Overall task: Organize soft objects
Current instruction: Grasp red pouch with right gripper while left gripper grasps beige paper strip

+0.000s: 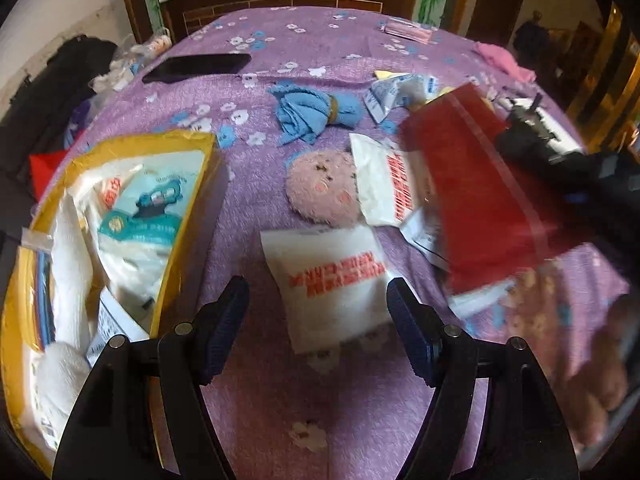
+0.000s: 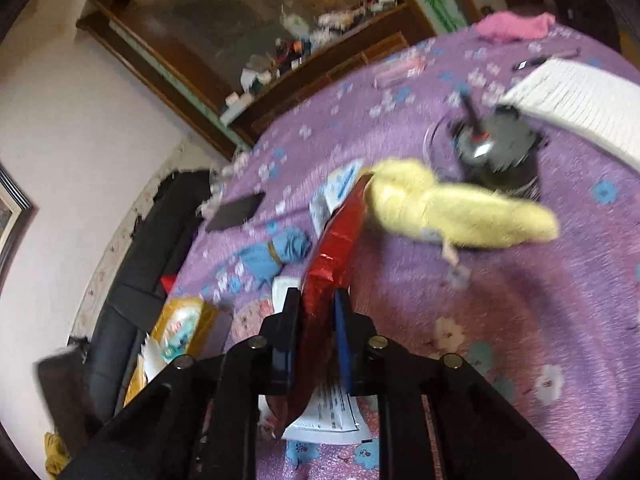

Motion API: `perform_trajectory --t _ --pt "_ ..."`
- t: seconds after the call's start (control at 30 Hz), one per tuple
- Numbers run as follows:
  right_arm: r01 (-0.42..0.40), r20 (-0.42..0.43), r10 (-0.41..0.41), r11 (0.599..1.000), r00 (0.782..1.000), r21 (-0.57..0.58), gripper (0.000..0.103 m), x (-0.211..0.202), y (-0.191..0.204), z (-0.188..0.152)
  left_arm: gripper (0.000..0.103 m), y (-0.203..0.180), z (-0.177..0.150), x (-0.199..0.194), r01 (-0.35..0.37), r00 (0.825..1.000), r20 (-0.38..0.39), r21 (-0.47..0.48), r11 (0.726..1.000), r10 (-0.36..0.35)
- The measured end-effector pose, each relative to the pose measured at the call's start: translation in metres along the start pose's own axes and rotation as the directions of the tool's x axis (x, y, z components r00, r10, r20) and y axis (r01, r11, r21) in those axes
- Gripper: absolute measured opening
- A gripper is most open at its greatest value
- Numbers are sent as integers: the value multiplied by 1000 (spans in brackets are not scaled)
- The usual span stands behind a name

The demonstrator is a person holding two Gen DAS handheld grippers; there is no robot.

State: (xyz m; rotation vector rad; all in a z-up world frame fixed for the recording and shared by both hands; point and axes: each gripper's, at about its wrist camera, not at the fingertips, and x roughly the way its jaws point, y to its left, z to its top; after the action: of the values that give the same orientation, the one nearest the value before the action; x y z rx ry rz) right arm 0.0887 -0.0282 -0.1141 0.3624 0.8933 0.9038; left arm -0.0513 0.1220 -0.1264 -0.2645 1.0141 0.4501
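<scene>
Surface: a bed under a purple floral bedspread (image 1: 280,52), strewn with soft items. Wooden headboard (image 1: 280,4) at the far end, its ledge cluttered with small objects too small to tell apart. White wall to the left; a dark sofa (image 2: 132,264) stands beside the bed on that side.

Left gripper (image 1: 318,322): jaws spread wide, nothing between them, hanging over the bedspread. Directly ahead of the jaws lies a white packet with red print (image 1: 332,280). Beyond it, a pink plush toy (image 1: 320,188) lies partly under a second white packet (image 1: 390,180). Further ahead, a blue cloth bundle (image 1: 312,114) tied with a yellow band. To the left of the jaws, a yellow-edged storage bag (image 1: 188,216) stands open with white soft goods inside. Far ahead and to the left, a black phone (image 1: 196,67) lies flat on the bedspread.

Right gripper (image 2: 314,320): jaws pinching a red foil packet (image 2: 340,236) edgewise; the packet is lifted off the bed, extending ahead of the jaws. In the left wrist view the same packet shows blurred, to the right of the left jaws. Ahead and right of the right jaws, a yellow plush toy (image 2: 460,216) lies on the bedspread, with a dark round device (image 2: 500,156) just beyond it. A white ribbed pad (image 2: 580,100) lies further right. A pink cloth (image 2: 516,26) sits at the far edge. Printed paper (image 2: 332,412) lies under the right jaws.
</scene>
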Motion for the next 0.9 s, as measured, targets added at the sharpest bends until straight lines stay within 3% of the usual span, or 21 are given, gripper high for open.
perform_trajectory --t 0.07,0.1,0.23,0.37,0.43,0.5,0.53,0.57,0.6,0.63,0.73,0.77,0.83,0.87,0.9 --pt "-10 43 9 1000 999 11 14 -9 -4 2 73 -8 3 9 -46 999 -13 52 998 47" --pt "-5 56 5 1000 998 11 14 -11 -4 3 79 -12 5 12 -46 999 -9 77 996 47" --pt "-20 98 19 1000 995 11 6 -23 -5 5 85 -18 9 22 -52 998 -16 108 993 54" --pt "2 89 -2 1000 996 -4 8 -19 -2 6 83 -18 7 22 -57 998 12 125 991 56" --pt "-21 62 19 999 998 38 9 -13 -8 7 69 -15 6 19 -86 996 41 113 990 82" --pt "-13 67 8 998 998 66 9 -15 -13 8 38 -10 5 15 -135 989 64 82 987 130" --pt "-6 68 2 997 998 71 9 -16 -14 9 31 -4 5 13 -146 987 74 67 987 141" --pt "-3 66 -1 998 998 69 11 -16 -14 10 13 2 5 10 -147 986 81 48 988 142" --pt "3 62 -7 998 998 61 11 -16 -13 10 7 8 5 7 -107 992 75 23 994 105" --pt "16 62 -19 999 998 50 11 -16 -11 10 7 17 4 6 -23 999 42 -18 1000 23" --pt "65 65 -66 998 996 26 13 -14 -8 9 6 25 -2 -7 37 998 56 -56 998 -33" --pt "62 65 -63 998 996 27 20 -15 -8 9 6 29 -5 -13 95 994 58 -81 992 -91" --pt "46 65 -48 998 997 37 45 -15 -11 10 6 33 -11 -20 173 984 60 -115 978 -167" --pt "39 58 -42 998 997 46 67 -14 -12 10 6 35 -14 -22 191 981 60 -125 974 -184" --pt "43 48 -45 998 998 51 75 -12 -13 8 6 37 -16 -23 217 976 57 -141 966 -210"
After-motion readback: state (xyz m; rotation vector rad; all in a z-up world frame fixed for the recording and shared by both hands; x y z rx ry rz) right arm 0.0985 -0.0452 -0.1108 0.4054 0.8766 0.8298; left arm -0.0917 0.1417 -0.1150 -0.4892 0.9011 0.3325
